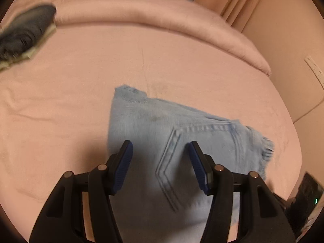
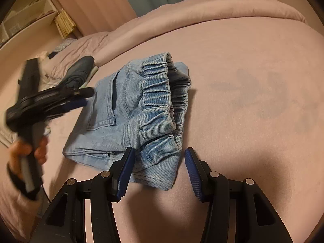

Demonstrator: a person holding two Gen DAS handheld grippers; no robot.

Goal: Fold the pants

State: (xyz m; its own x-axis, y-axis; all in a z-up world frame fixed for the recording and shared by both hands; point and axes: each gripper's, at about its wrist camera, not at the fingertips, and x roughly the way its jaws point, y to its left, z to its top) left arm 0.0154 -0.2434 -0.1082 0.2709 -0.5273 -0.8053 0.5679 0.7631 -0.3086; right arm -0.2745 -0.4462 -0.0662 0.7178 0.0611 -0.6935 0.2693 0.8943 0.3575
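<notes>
Left wrist view: one blurred pair of pants (image 1: 172,139) lies on the pink bed (image 1: 81,81), near end hidden beneath the left gripper (image 1: 160,147), jaws apart, empty.

Right wrist view: the same pants, folded, lie just ahead of the right gripper (image 2: 160,154), spread, nothing between; the left gripper there is motion-smeared.

The pants (image 2: 129,111) are light blue, the bed sheet (image 2: 243,60) is pink, and both black grippers (image 2: 159,154) have dark blue pads (image 2: 123,174)
</notes>
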